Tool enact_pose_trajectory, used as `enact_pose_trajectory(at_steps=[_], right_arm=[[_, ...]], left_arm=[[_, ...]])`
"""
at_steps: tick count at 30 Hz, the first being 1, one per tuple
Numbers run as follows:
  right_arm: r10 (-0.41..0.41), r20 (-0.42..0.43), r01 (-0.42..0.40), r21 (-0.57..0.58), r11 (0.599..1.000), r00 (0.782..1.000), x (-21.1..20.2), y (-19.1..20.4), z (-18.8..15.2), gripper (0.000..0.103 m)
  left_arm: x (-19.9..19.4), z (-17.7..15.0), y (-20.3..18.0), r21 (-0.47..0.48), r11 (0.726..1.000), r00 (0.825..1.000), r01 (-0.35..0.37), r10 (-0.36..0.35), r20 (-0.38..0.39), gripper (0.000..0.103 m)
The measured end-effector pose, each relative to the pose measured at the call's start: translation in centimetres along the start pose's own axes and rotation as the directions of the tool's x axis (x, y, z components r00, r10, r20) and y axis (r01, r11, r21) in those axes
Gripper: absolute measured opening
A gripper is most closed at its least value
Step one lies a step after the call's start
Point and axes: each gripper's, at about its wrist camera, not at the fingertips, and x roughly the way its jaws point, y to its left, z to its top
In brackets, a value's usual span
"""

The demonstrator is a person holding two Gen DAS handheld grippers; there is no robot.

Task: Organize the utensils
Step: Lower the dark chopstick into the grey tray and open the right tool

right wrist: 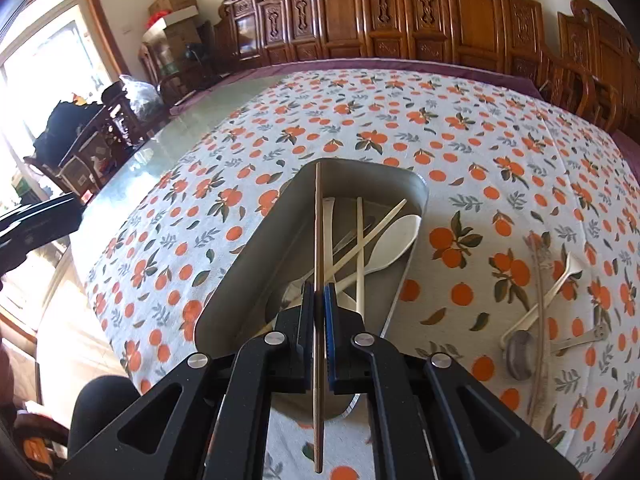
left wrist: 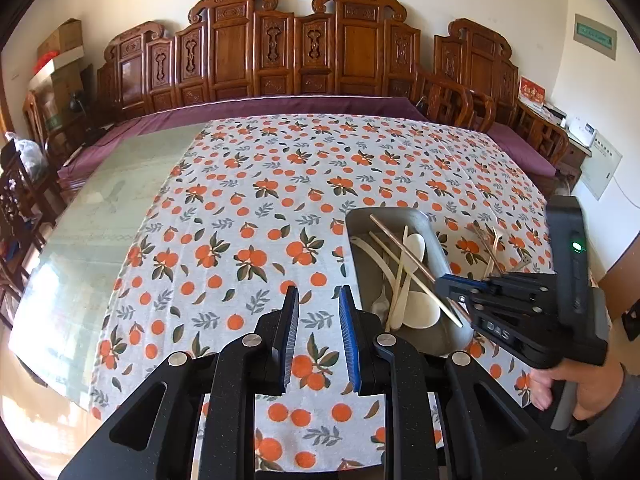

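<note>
Orange-print tablecloth (right wrist: 480,152), metal tray (right wrist: 416,188) just ahead.
Right gripper (right wrist: 320,296) clamped on brown chopstick (right wrist: 318,220), lengthwise over tray; left gripper (left wrist: 318,308) narrow, empty.

This is a home, most likely a dining or sitting room. A long carved wooden bench (left wrist: 296,52) with a purple cushion runs along a plain white wall. A large glass-topped table (left wrist: 104,216) carries a tablecloth (left wrist: 248,216) printed with oranges (a plainly domestic pattern). Carved wooden chairs (right wrist: 96,136) stand beside a bright window (right wrist: 44,64), and cardboard boxes (left wrist: 60,52) are stacked in the corner.
</note>
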Motion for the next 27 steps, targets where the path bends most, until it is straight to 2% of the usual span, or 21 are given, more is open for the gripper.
enact_pose_trajectory(at_steps=[6,16,22,27], right_arm=[[-0.002,-0.034,0.004,0.045,0.999,0.999,2.2,0.0,1.2,0.006],[-0.020,-0.072,0.022,0.030,0.999,0.997,5.0,1.1,0.9,0.007],[-0.006,-0.049,0.006,0.007,1.000,0.999,4.7,1.4,0.9,0.008],[-0.004,-0.008,0.003,-0.019,1.000,1.000,2.5,1.2,0.8,0.008]], left_arm=[[-0.4,-0.3,1.1,0.004,1.000,1.000,0.011,-0.011,-0.001,0.019],[-0.7,-0.6,2.9,0.011,1.000,1.000,0.016,-0.016,-0.014,0.019],[-0.3,-0.6,3.0,0.011,1.000,1.000,0.019,-0.019,-0.019,0.019],[-0.1,-0.5,2.6,0.009,1.000,1.000,0.023,-0.023,-0.019,0.019]])
